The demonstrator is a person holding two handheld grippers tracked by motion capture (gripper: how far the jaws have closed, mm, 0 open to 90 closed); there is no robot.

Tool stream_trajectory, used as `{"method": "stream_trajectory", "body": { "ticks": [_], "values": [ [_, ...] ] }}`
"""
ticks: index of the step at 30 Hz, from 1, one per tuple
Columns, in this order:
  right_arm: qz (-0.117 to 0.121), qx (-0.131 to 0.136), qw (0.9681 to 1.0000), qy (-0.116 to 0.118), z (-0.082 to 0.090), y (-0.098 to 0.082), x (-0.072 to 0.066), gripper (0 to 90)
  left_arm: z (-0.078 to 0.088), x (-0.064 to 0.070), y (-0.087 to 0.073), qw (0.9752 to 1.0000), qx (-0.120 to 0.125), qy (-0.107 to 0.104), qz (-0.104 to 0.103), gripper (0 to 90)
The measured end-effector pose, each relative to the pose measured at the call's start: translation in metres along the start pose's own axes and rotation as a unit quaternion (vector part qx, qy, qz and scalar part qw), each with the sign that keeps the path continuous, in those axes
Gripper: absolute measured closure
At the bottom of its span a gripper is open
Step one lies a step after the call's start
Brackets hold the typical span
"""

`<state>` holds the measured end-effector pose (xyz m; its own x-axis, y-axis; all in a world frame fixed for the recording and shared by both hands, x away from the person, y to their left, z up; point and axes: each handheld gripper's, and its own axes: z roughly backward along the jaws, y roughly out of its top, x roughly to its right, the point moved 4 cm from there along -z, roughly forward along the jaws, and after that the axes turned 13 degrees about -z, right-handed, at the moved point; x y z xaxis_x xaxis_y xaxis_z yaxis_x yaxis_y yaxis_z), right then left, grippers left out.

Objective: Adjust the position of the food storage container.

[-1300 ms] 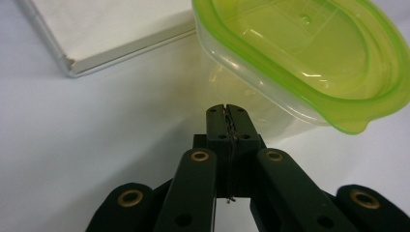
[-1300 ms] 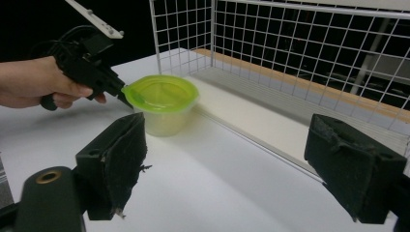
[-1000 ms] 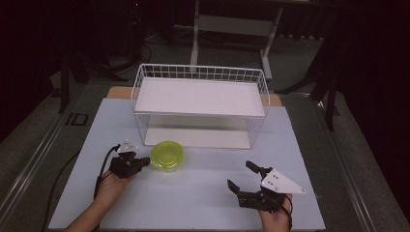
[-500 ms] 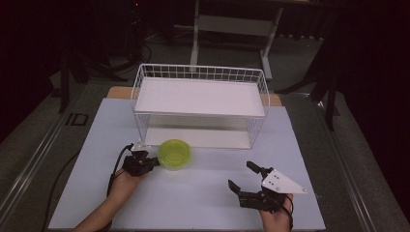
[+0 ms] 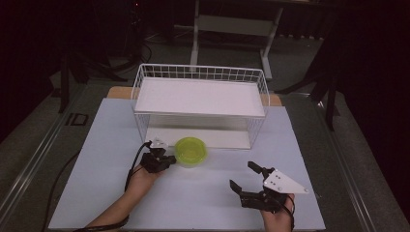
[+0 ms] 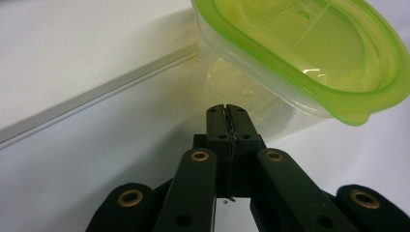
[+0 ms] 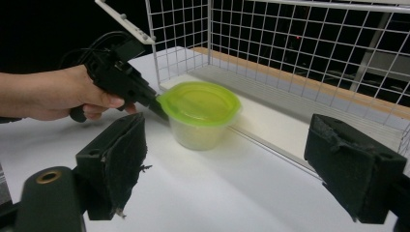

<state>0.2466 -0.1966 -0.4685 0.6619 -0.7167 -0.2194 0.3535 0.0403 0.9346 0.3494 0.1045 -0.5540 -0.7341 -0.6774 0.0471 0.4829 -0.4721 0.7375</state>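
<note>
A round, translucent plastic container with a lime-green lid (image 5: 190, 151) stands on the white worktop (image 5: 106, 145), just in front of the open lower level of a white wire rack with a flat white shelf board (image 5: 200, 96). The left gripper (image 5: 167, 158) sits at the container's left side, low against the wall beneath the lid's rim. In the left gripper view its jaws are pressed together with nothing between them, and their tips lie at or just short of the clear wall; contact cannot be told for certain. In the right gripper view the left gripper (image 7: 153, 104) meets the container (image 7: 200, 113) just under the lid edge, held by the person's hand (image 7: 67, 99).

The right gripper (image 5: 247, 180) rests well apart, near the front right of the worktop, with its jaws spread wide and empty, pointed towards the container.

The step in hand looks like a sideways nudge of the container with the closed left gripper, probably towards the rack's lower level or towards the waiting right gripper. The next move calls for a low, steady push below the lid, so the light container slides and does not tip; or else the jaws must part to take the rim.
</note>
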Motion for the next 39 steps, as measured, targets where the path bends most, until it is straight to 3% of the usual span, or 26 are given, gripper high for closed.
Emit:
{"method": "stream_trajectory", "body": {
  "ticks": [7,11,16,17,23,27,30,33,35,39],
  "values": [
    [0.002,-0.002,1.0000,0.001,0.000,-0.001,0.000,15.0,-0.013,0.006,0.009,0.9999,-0.004,-0.008,-0.008,90.0],
    [0.001,-0.001,1.0000,0.001,0.000,-0.001,0.000,15.0,-0.012,0.007,0.009,0.9999,-0.002,-0.007,-0.009,90.0],
    [-0.001,-0.003,1.0000,0.000,0.000,-0.001,0.001,15.0,-0.001,0.008,0.006,0.9996,0.008,-0.008,-0.025,85.7],
    [-0.001,-0.003,1.0000,0.000,0.000,-0.001,0.001,15.0,0.006,0.008,0.005,0.9992,0.015,-0.009,-0.035,85.7],
    [0.001,-0.004,1.0000,0.001,-0.001,-0.001,-0.002,15.0,0.032,0.007,-0.004,0.9987,0.038,-0.012,-0.032,74.7],
    [0.010,-0.008,0.9999,0.004,-0.002,-0.001,-0.007,15.0,0.046,0.009,-0.011,0.9976,0.060,-0.018,-0.030,52.2],
    [0.008,-0.012,0.9999,0.007,-0.004,-0.002,-0.010,15.1,0.058,0.013,-0.016,0.9957,0.082,-0.033,-0.030,41.0],
    [0.006,-0.016,0.9998,0.011,-0.006,-0.002,-0.012,15.2,0.066,0.019,-0.019,0.9936,0.093,-0.055,-0.033,17.9],
    [0.001,-0.016,0.9998,0.012,-0.006,-0.002,-0.013,15.2,0.073,0.023,-0.019,0.9916,0.108,-0.061,-0.038,14.3],
    [0.002,-0.018,0.9998,0.012,-0.006,0.000,-0.014,15.2,0.087,0.030,-0.016,0.9890,0.132,-0.054,-0.041,8.0]
  ]
}}
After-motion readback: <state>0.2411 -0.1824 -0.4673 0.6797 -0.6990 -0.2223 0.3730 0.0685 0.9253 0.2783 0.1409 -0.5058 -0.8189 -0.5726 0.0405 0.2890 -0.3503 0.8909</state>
